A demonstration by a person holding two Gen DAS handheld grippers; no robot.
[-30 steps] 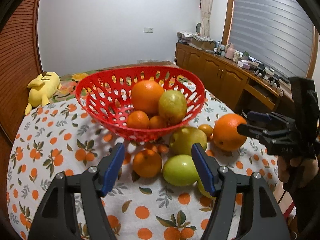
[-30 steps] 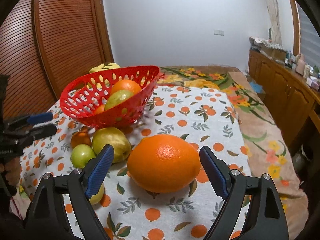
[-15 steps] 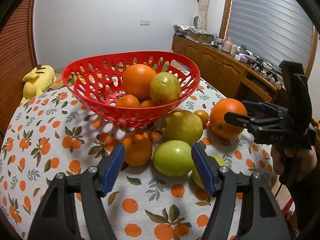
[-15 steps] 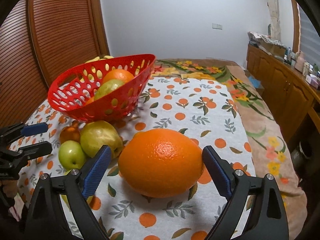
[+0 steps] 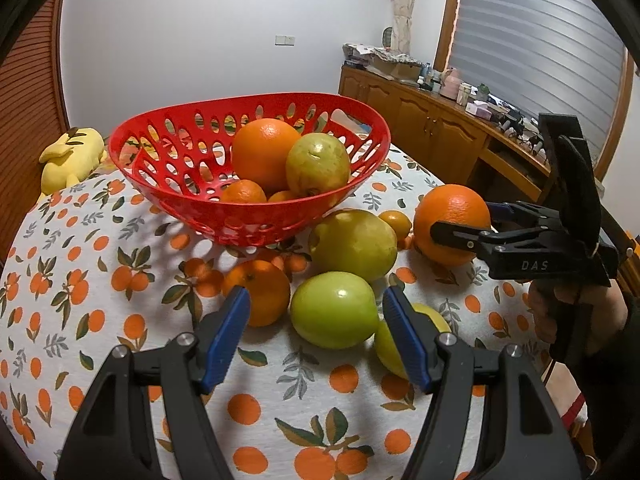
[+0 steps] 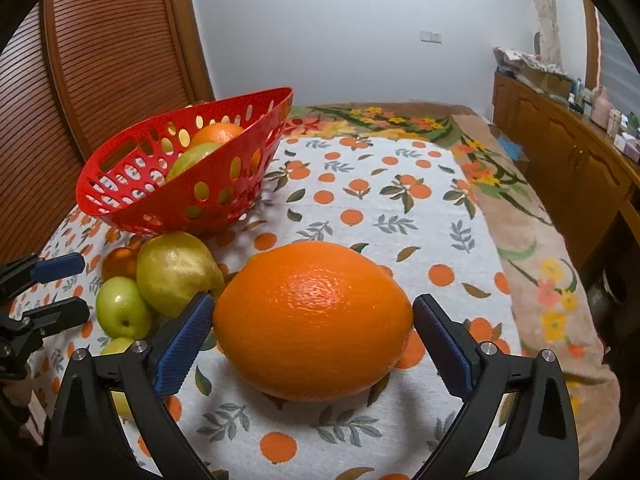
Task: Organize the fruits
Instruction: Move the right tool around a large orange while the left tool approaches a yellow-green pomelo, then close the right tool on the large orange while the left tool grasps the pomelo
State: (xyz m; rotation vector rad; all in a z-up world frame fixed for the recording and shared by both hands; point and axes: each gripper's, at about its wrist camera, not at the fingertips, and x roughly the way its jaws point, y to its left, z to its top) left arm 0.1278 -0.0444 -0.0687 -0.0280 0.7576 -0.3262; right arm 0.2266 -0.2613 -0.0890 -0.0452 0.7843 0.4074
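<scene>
A red perforated basket (image 5: 168,184) (image 6: 224,176) holds an orange (image 5: 262,152), a pear (image 5: 318,164) and small oranges. On the cloth lie a green apple (image 5: 334,310), a yellow pear (image 5: 354,244), a small orange (image 5: 262,292), a lemon (image 5: 392,344) and a big orange (image 5: 450,216) (image 6: 312,320). My left gripper (image 5: 320,336) is open, its jaws around the green apple, apart from it. My right gripper (image 6: 316,344) (image 5: 464,220) is open, its jaws on both sides of the big orange, with small gaps.
A yellow plush toy (image 5: 70,156) lies behind the basket. A wooden sideboard (image 5: 432,136) with clutter stands at the right. A slatted wooden door (image 6: 100,60) is on the left. A floral blanket (image 6: 520,220) hangs off the table's far side.
Both grippers have moved forward. The left jaws now flank the green apple; the right jaws have closed in around the big orange.
</scene>
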